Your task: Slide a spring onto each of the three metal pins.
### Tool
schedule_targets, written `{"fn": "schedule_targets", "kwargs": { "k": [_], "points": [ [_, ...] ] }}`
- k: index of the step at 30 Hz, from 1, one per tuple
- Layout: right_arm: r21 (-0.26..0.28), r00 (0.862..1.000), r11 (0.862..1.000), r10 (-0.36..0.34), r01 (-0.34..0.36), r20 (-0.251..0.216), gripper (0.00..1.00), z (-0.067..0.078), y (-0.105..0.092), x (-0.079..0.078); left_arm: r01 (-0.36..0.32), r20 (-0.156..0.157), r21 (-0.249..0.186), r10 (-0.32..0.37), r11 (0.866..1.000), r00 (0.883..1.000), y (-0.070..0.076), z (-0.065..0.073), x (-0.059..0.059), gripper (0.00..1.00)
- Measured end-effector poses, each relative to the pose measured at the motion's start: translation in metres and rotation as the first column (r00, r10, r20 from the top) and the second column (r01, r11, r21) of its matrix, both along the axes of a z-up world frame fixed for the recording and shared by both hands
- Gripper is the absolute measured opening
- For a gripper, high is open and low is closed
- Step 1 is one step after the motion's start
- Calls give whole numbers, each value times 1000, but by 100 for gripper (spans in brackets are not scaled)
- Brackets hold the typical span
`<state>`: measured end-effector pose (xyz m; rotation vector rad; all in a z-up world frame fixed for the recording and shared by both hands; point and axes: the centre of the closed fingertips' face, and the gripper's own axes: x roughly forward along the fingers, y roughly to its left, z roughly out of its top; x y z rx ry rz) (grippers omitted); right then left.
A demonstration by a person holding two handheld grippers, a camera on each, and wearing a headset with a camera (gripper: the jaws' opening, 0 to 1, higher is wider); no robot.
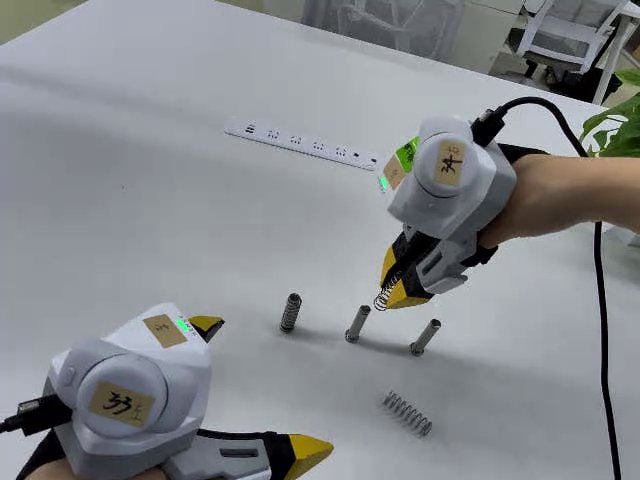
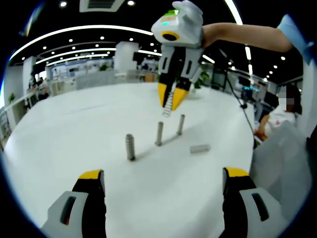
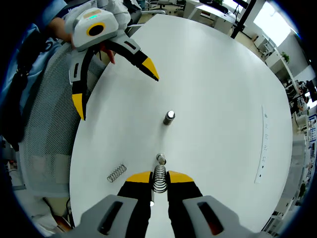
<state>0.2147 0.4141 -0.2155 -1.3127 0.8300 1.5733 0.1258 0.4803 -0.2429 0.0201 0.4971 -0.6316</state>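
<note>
1. The white round tabletop (image 1: 130, 180) is carrying everything.
2. The left tongs (image 2: 163, 173), grey with yellow tips, are gaping wide open and gripping nothing.
3. The right tongs (image 1: 395, 290), of the same make, are pinching a thin coiled steel spring (image 1: 384, 294) just above the middle pin (image 1: 357, 323).
4. A long white power strip (image 1: 300, 142) is lying well behind.
5. The short upright left pin (image 1: 291, 312) is already wearing a spring; the middle one and the right pin (image 1: 425, 336) are standing bare.
6. A loose coiled spring (image 1: 407, 413) is lying flat near the right pin.

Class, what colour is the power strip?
White; the power strip shows best in the head view.
</note>
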Motion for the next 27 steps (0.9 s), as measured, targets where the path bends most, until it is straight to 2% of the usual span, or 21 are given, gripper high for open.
{"fn": "schedule_targets", "kwargs": {
  "k": [4, 15, 19, 27],
  "points": [
    [-18, 1000, 1000, 12, -12, -2, 13, -4, 2, 1, 12, 9, -9, -12, 1000, 1000, -3, 2, 0, 100],
    [-49, 999, 997, 54, -54, 5, 13, -10, 11, 1, 17, -2, -1, -17, 1000, 1000, -3, -1, 0, 100],
    [-79, 997, 994, 76, -75, 9, 13, -12, 7, 2, 23, -4, -3, -23, 1000, 1000, -4, -2, -1, 100],
    [-88, 997, 993, 83, -82, 0, 13, -13, 9, 3, 35, -8, 5, -35, 999, 999, -6, -4, 0, 100]
  ]
}}
